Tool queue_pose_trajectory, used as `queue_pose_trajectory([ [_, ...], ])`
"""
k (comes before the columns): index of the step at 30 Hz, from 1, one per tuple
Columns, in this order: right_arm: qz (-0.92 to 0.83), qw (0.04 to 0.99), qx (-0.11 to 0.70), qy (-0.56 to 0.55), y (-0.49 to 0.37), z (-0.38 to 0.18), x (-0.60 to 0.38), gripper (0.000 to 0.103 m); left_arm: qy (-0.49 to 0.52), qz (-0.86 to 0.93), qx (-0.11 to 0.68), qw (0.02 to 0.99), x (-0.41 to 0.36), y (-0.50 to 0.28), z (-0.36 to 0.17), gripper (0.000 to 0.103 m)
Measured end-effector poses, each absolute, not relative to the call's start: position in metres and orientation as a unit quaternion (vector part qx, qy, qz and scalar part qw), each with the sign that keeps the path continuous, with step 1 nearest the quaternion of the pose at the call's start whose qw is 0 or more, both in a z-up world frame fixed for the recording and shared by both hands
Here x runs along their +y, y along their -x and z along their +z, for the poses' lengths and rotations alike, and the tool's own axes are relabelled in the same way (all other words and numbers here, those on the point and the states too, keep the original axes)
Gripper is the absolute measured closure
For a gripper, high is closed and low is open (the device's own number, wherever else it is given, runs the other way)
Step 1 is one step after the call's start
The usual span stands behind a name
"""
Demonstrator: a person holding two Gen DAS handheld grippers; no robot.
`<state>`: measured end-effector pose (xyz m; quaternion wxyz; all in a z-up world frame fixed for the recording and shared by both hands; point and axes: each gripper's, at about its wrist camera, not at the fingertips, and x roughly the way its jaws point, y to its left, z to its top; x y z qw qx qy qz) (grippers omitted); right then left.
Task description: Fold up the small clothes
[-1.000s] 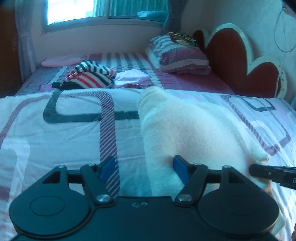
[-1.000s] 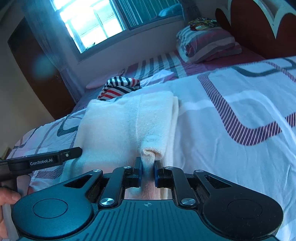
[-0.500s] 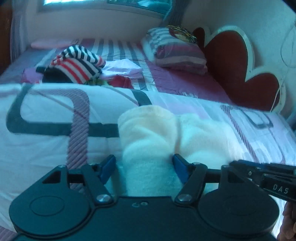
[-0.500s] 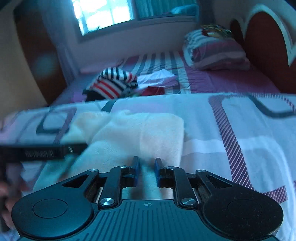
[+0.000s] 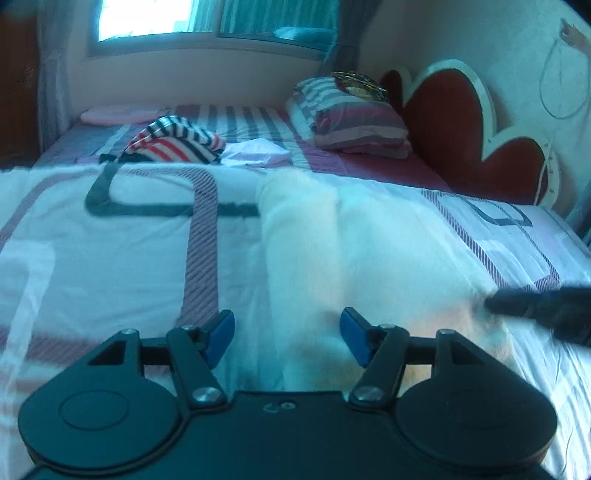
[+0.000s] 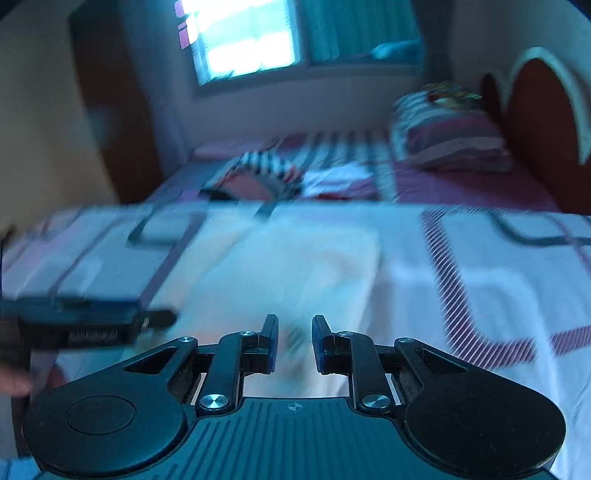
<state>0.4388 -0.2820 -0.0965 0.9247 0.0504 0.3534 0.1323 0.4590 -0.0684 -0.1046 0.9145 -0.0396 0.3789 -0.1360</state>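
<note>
A cream fleece garment (image 5: pixel 351 251) lies folded lengthwise on the patterned bedspread (image 5: pixel 129 251); it also shows, blurred, in the right wrist view (image 6: pixel 295 273). My left gripper (image 5: pixel 287 334) is open, its blue fingers astride the garment's near left edge and holding nothing. My right gripper (image 6: pixel 294 341) is open with a small gap, just above the garment's near edge and empty. Each gripper shows in the other's view, the right one (image 5: pixel 546 306) and the left one (image 6: pixel 85 325).
A striped garment (image 5: pixel 173 144) and a white cloth (image 5: pixel 258 153) lie farther up the bed. A striped pillow (image 5: pixel 351 118) rests against the red heart-shaped headboard (image 5: pixel 476 140). A window (image 5: pixel 207 18) is behind the bed.
My right gripper has opened and let go of the garment's folded edge. The garment now lies flat in a narrower fold. My left gripper stays open beside it.
</note>
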Motion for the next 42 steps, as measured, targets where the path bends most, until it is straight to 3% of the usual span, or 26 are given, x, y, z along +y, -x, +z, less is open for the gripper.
queue_pose_trajectory([
  [2,0.09,0.917,0.387,-0.003,-0.441,-0.118,-0.272,0.083,0.039,-0.137,0.388,0.911,-0.075,-0.457,-0.105,0.04],
  [4,0.07,0.916,0.393,-0.042,-0.443,-0.127,-0.284,0.065,0.016,-0.143,0.384,0.912,-0.08,-0.452,-0.104,0.041],
  [13,0.118,0.927,0.352,-0.047,-0.373,-0.083,-0.282,0.066,-0.002,-0.141,0.372,0.918,-0.063,-0.383,-0.094,0.045],
  [20,0.111,0.902,0.417,-0.02,-0.354,-0.128,-0.27,0.069,-0.004,-0.131,0.391,0.911,-0.061,-0.37,-0.108,0.037],
  [25,0.1,0.904,0.415,-0.033,-0.349,-0.122,-0.271,0.069,-0.016,-0.129,0.395,0.909,-0.061,-0.366,-0.103,0.039],
  [29,0.103,0.923,0.369,-0.047,-0.341,-0.1,-0.266,0.069,-0.024,-0.127,0.398,0.908,-0.062,-0.361,-0.104,0.038],
  [32,0.093,0.914,0.392,-0.033,-0.35,-0.114,-0.261,0.069,-0.025,-0.125,0.4,0.908,-0.062,-0.361,-0.106,0.037],
  [36,0.076,0.905,0.414,-0.061,-0.354,-0.131,-0.273,0.069,-0.035,-0.124,0.402,0.906,-0.063,-0.361,-0.104,0.033],
  [40,0.074,0.912,0.396,-0.082,-0.348,-0.116,-0.281,0.069,-0.047,-0.117,0.371,0.92,-0.055,-0.354,-0.089,0.006],
  [42,0.075,0.919,0.372,-0.111,-0.347,-0.105,-0.293,0.069,-0.03,-0.122,0.353,0.927,-0.048,-0.357,-0.081,0.006],
])
